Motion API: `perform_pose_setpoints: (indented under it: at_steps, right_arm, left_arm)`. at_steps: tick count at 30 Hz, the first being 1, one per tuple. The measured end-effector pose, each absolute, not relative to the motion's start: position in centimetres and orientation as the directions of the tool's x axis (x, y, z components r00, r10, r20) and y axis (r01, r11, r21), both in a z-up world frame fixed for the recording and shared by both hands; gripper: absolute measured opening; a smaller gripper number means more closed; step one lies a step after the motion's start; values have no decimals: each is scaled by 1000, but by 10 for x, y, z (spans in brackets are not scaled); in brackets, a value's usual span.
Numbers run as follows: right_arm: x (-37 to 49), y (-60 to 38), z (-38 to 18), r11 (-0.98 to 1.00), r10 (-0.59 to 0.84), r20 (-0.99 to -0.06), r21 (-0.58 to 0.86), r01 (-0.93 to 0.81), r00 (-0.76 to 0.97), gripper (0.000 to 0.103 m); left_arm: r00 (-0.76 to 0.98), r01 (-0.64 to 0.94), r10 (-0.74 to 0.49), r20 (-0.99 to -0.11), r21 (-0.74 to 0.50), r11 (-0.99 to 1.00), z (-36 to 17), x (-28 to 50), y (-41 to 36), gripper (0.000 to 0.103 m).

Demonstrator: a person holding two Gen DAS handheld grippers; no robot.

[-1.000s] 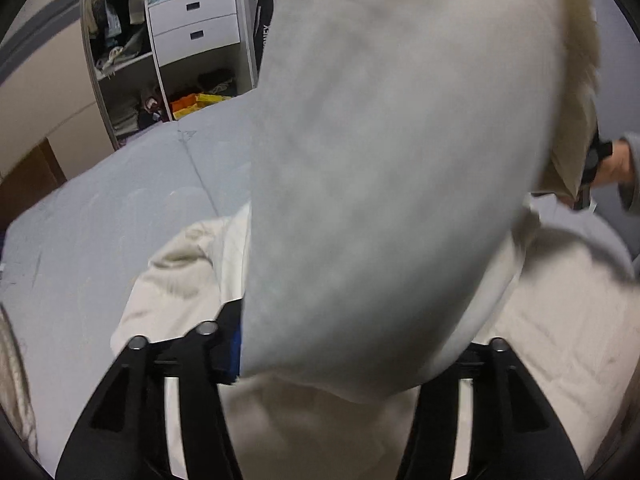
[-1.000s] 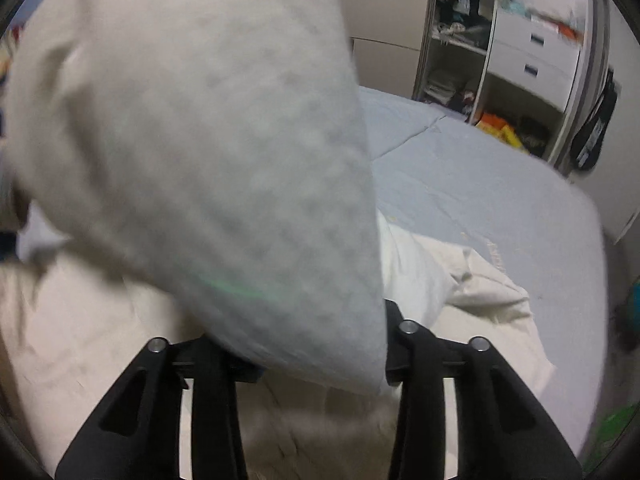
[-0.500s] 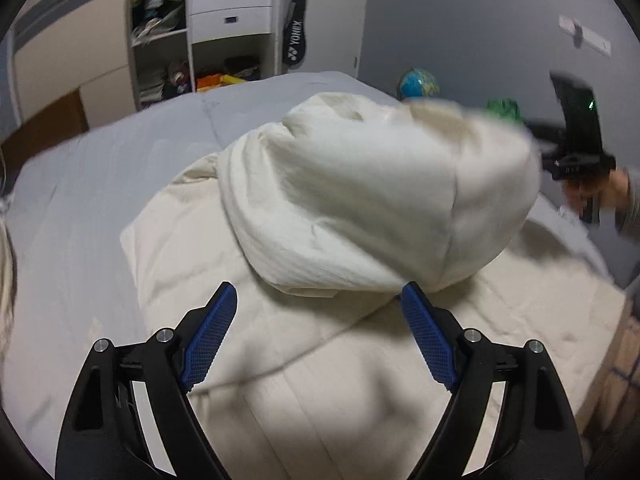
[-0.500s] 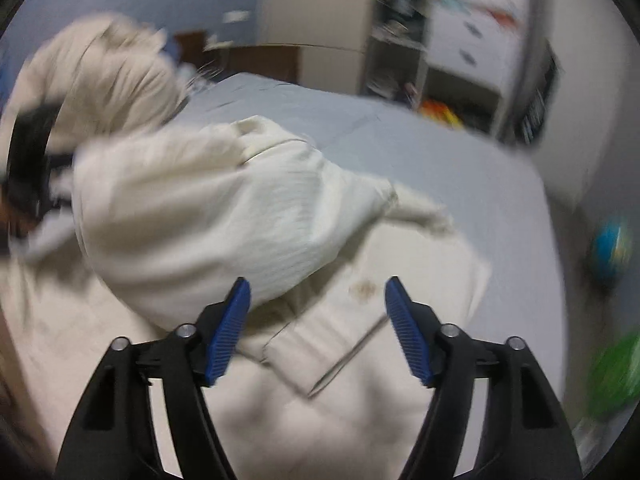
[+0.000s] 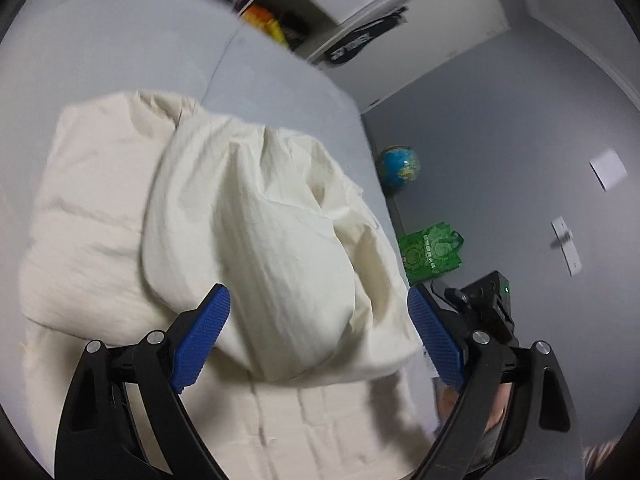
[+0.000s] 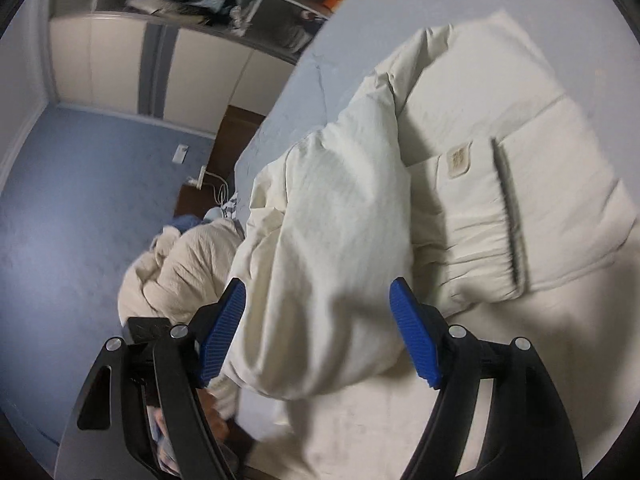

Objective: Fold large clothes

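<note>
a cream padded jacket (image 5: 120, 216) lies spread on a pale grey bed (image 5: 120, 48). a puffy flap of it, probably a sleeve (image 5: 256, 240), has been thrown over the middle of the body and sits in a loose, rounded heap rather than flat.

the left gripper (image 5: 320, 336) is near the viewer with its blue pads wide apart. its jaws have just been opening, and the sleeve bulges in the gap between them without being pinched; it holds nothing. in the right wrist view the right gripper (image 6: 318, 332) is the same: jaws just opened, spread wide, fabric in front of them but not gripped. the jacket's pocket flap (image 6: 456, 160) and elastic hem (image 6: 508, 216) show to the right of the heap. a second cream garment (image 6: 180, 264) is bunched at the bed's left edge. a globe (image 5: 398, 166) and a green bag (image 5: 432, 252) sit on the floor to the right.

the step looks like letting go after folding a sleeve inward. to do it well, draw both grippers back clear of the cloth without snagging it, then press the heap flat so the sleeve lies straight inside the jacket's outline before the next fold.
</note>
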State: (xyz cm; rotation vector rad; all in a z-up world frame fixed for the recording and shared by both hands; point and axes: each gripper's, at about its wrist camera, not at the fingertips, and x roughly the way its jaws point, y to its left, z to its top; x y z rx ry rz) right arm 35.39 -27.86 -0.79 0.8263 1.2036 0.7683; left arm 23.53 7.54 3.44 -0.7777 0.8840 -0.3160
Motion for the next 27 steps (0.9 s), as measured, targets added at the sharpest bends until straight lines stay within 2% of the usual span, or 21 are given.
perform_pose_setpoints:
  at_steps: [4,7,10,12,14,15,17,18,19,22,24,27]
  right_arm:
    - [350,-264,16,551,824,-524,829,-96,215,71]
    - [344,-256,26,554,824,-524,825,-115,216,71]
    - [339,-235,25,550,832,-530,825,-127,163,71]
    - [337,-217,21,573,819,-560,808,-137,125,71]
    - [337,-203,14,588,809,-578,798,-135,104,70]
    - [338,-197,11,593,805,-585,794,-133,96,66]
    - [339,-186,1,616,788,-610,776,-138,86,18]
    - [339,-186,-3,607,794,-602,783,-136,84,16]
    - [339,-187,-6,568,823,-561,813,-131,89,12]
    - [333,-193,9,488,872,-466,855,-176,149,10]
    - [332,-202,25,396,909,-355,899,-189,218,10]
    - [344,-211,40,268,931,-203,945,-188,304,10]
  left_arm:
    - [596,-114,-540,-594,-729,675,26,244,64,83]
    - [587,-113,-552,-592,-735,668,24,245,56,76]
    - [580,-109,-552,-600,-728,677,21,246,52,63]
    - [581,-112,-552,-598,-730,674,19,246,52,47]
    - [586,-107,-558,-588,-738,666,18,244,53,38]
    - [588,-108,-556,-587,-738,666,17,243,53,32]
    - [605,-113,-535,-590,-728,676,19,238,53,22]
    - [620,-115,-521,-587,-725,680,20,236,53,19]
    - [642,-117,-510,-573,-731,672,23,233,55,19]
    - [720,-84,-510,-471,-788,609,36,225,63,17]
    - [777,-42,-515,-362,-846,532,48,222,70,17]
    - [814,0,-524,-253,-901,434,61,237,72,17]
